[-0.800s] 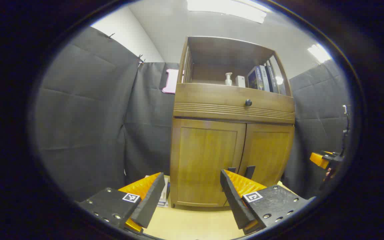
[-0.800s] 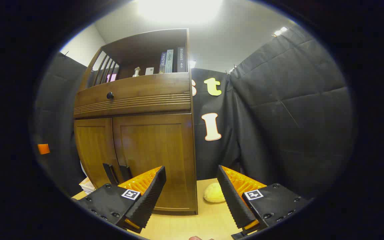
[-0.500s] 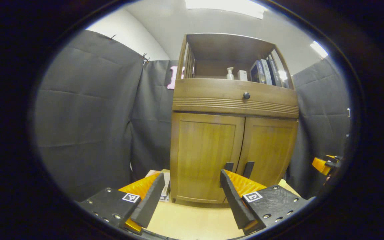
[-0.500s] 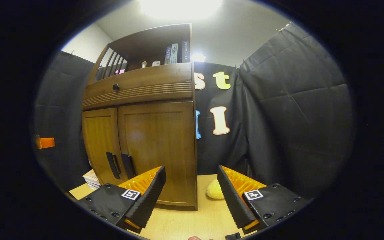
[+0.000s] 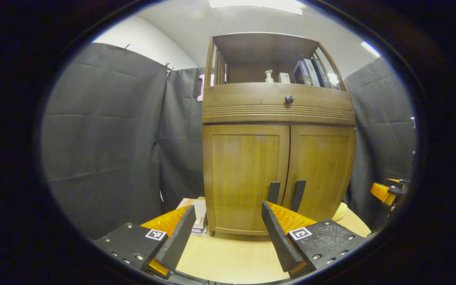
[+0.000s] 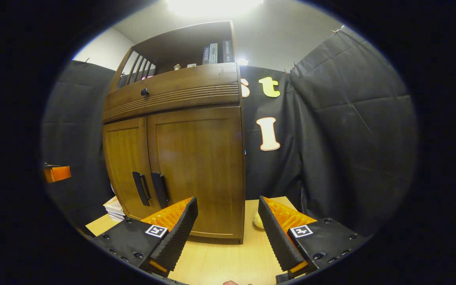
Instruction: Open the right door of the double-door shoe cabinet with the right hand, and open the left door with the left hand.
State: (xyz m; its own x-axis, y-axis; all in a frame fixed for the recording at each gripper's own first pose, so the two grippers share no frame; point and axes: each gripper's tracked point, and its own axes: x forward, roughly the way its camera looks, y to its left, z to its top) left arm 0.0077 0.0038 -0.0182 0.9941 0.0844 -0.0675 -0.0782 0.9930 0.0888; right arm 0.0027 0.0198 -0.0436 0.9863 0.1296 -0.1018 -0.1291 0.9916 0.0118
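Both grippers hang spread and empty in front of the shoe cabinet [image 5: 277, 158], the left gripper [image 5: 228, 233] in the left gripper view and the right gripper [image 6: 228, 233] in the right gripper view, with nothing between the fingers of either. Over the last second each camera's aim has dropped: the cabinet sits higher in both views than it did, and the two door handles, earlier half hidden behind the fingers, are now in plain sight. That reads as the approach being lined up on the handles, with neither door touched yet.

Standing on a pale wooden table [image 5: 232, 257], the cabinet is brown wood with a visible grain and a soft sheen. Its left door [image 5: 244, 174] and right door [image 5: 323, 170] are flat framed panels, both shut and meeting at a narrow centre seam. Above them runs a drawer front with ribbed moulding and a small round dark knob [image 5: 289, 99] (a part the task leaves alone), and over that an open shelf holding books [image 5: 309, 73].

Smaller still, the left handle [image 5: 274, 192] and right handle [image 5: 298, 195] are dark, slim upright bars just beside the seam, standing proud of the wood, so probably easy to pinch. A stack of books [image 6: 114, 208] lies by the cabinet's left foot, and a yellowish rounded lump [image 6: 257, 220] by its right.
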